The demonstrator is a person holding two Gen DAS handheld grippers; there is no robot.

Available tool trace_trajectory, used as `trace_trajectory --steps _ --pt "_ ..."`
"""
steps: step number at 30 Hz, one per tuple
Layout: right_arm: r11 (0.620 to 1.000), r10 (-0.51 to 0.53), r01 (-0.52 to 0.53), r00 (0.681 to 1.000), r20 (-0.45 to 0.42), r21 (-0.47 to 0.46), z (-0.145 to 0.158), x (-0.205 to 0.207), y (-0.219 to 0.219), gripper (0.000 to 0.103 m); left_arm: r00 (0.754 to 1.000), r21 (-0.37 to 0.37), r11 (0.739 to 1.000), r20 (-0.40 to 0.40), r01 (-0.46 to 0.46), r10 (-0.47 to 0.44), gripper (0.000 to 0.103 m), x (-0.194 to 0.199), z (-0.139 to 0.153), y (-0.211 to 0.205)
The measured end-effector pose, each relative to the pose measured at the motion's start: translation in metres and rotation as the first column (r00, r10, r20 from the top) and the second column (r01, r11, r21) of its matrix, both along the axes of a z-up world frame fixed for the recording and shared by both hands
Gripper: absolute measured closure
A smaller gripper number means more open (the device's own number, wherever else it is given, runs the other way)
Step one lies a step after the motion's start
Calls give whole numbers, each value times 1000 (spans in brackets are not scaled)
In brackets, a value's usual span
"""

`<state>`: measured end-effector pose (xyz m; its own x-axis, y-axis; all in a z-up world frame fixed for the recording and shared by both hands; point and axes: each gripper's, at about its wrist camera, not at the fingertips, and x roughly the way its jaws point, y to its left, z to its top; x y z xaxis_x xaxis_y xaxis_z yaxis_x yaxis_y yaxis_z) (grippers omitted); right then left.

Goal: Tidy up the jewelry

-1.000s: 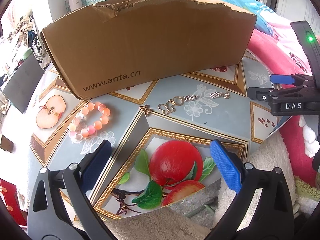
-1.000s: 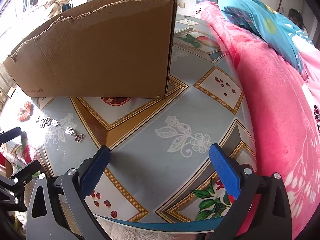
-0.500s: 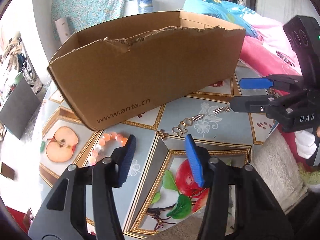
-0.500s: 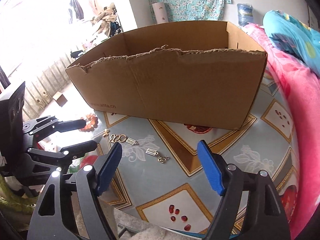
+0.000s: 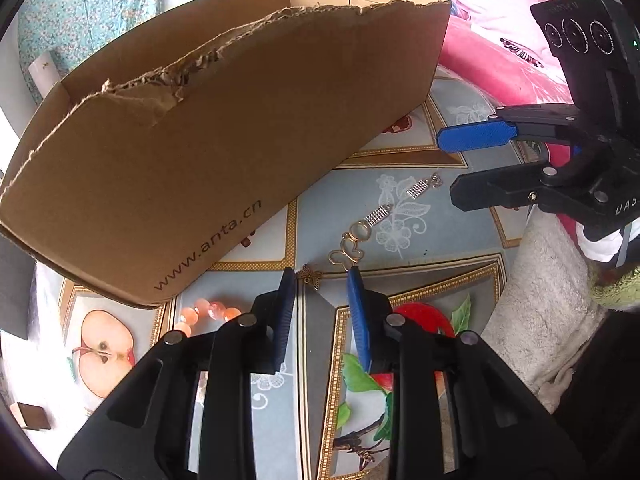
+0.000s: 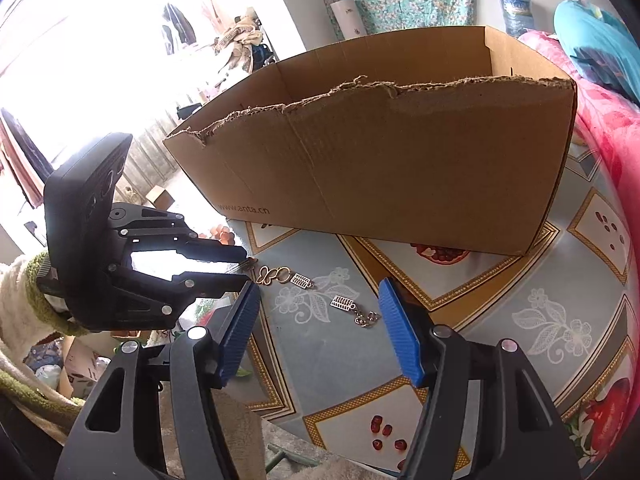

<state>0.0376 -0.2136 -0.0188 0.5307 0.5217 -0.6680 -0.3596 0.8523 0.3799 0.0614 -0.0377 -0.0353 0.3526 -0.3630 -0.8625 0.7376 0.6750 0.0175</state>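
Standing on the round table with a fruit-and-flower patterned top (image 6: 532, 304), the torn-edged brown cardboard box (image 6: 400, 160) serves as the landmark. In front of the box's printed wall lie the orange beaded bracelet (image 5: 208, 310), the gold butterfly-shaped pendant (image 5: 349, 249) and the small bronze butterfly charm (image 5: 311, 276) — all loose on the tabletop. The left gripper (image 5: 320, 280) is closing around that charm, pads not yet pressing it. The right gripper (image 6: 318, 300), jaws closing too, frames a silver ladder-shaped charm (image 6: 344, 303), untouched.
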Motion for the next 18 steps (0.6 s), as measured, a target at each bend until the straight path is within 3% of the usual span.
trace_trajectory --steps 13,18 --pt "999 12 -12 1000 -5 53 -9 7 1 43 1000 28 1000 7 -5 4 96 9 -2 -13" --pt "998 4 -5 1000 4 55 -6 5 -5 44 997 -7 997 0 -81 81 96 8 -3 -13"
